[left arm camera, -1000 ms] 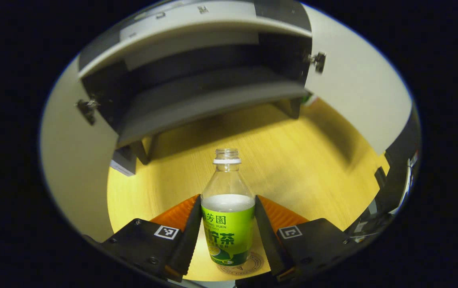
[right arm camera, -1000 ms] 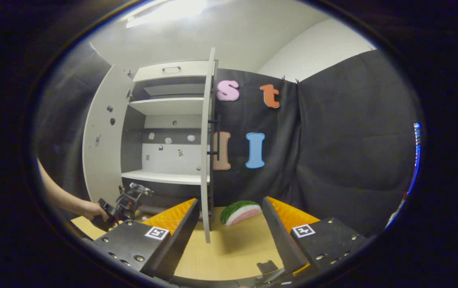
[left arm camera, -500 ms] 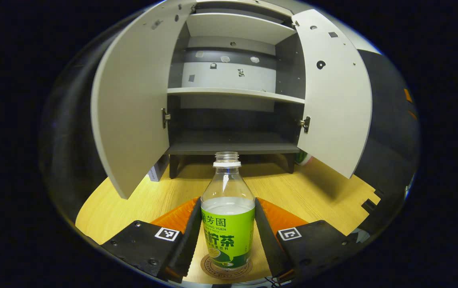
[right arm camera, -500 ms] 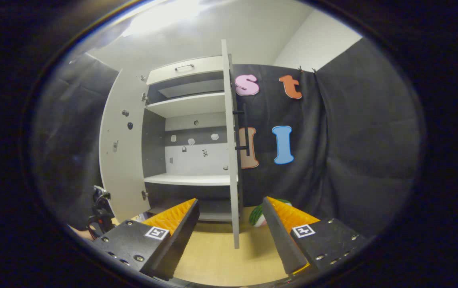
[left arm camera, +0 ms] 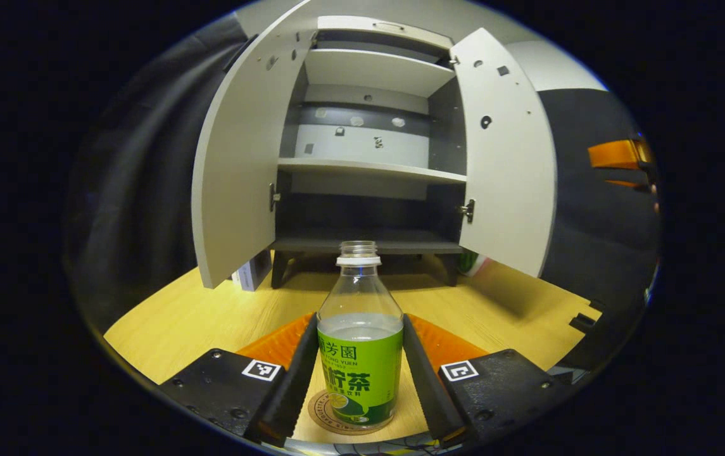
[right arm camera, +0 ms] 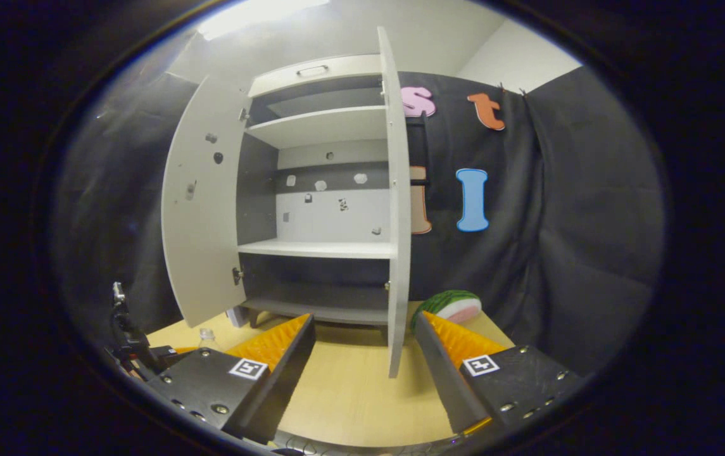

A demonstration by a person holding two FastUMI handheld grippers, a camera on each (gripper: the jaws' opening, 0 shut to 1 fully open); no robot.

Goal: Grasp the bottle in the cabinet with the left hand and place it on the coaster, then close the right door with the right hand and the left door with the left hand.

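Observation:
A clear bottle with a green label and no cap stands upright on a round coaster on the wooden table. My left gripper is shut on it, one finger pressed to each side of the label. Behind it the cabinet has its left door and right door swung wide. My right gripper is open and holds nothing; the right door stands edge-on just beyond its fingers. The bottle's neck and the left gripper's body show low on the left there.
A watermelon slice lies on the table right of the cabinet, behind the right door. A small white box sits by the cabinet's left leg. The cabinet shelves hold nothing. Black cloth walls close off both sides.
The left gripper levelled out and set the bottle squarely on the coaster. The right gripper moved up and left, bringing the right door's edge closer between its fingers.

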